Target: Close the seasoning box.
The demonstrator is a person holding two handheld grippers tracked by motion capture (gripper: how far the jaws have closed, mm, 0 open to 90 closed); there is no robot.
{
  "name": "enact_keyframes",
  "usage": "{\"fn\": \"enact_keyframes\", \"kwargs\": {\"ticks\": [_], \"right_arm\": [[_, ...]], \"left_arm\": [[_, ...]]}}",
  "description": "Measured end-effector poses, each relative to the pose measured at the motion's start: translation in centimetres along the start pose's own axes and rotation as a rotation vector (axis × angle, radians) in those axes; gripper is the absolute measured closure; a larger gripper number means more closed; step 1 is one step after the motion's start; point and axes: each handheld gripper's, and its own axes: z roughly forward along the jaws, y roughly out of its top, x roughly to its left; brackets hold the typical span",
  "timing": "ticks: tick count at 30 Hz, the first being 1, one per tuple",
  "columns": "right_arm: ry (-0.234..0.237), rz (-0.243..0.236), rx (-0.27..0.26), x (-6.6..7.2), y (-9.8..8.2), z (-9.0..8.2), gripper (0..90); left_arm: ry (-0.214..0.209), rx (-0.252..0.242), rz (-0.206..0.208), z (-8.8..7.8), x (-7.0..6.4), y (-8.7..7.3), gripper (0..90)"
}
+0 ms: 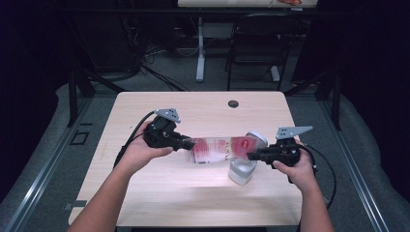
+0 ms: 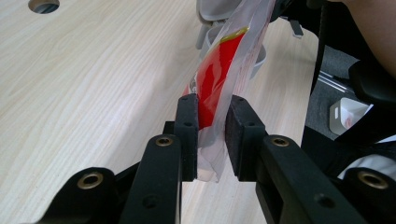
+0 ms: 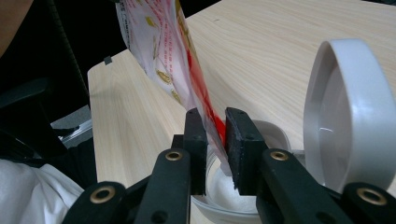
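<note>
A clear plastic pouch (image 1: 217, 148) printed in red and white is stretched level above the table between both grippers. My left gripper (image 1: 191, 144) is shut on its left end; in the left gripper view the pouch (image 2: 219, 74) runs away from the jaws of that gripper (image 2: 212, 135). My right gripper (image 1: 251, 155) is shut on the right end, and the right gripper view has the pouch (image 3: 159, 46) rising from its jaws (image 3: 215, 140). A white container (image 1: 241, 171) stands just under that end, its flip lid (image 3: 350, 116) open and white powder (image 3: 224, 191) inside.
The light wood table (image 1: 193, 111) has a round cable hole (image 1: 233, 103) near its far edge. A dark chair (image 1: 261, 43) and a white desk leg (image 1: 200, 48) stand beyond the table. Cables trail from both grippers toward the table's front.
</note>
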Motion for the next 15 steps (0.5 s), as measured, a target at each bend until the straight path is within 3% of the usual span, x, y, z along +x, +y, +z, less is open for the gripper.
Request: {"fn": "enact_keyframes", "kwargs": {"ticks": [6,15], "right_arm": [[0.001,-0.006,0.009,0.0,0.0,0.1,77.9],[0.005,-0.012,0.010,0.0,0.0,0.1,78.1]], "left_arm": [[0.017,0.002,-0.016,0.2,0.3,-0.7,75.9],[0.003,0.018,-0.020,0.7,0.6,-1.4,75.8]]}}
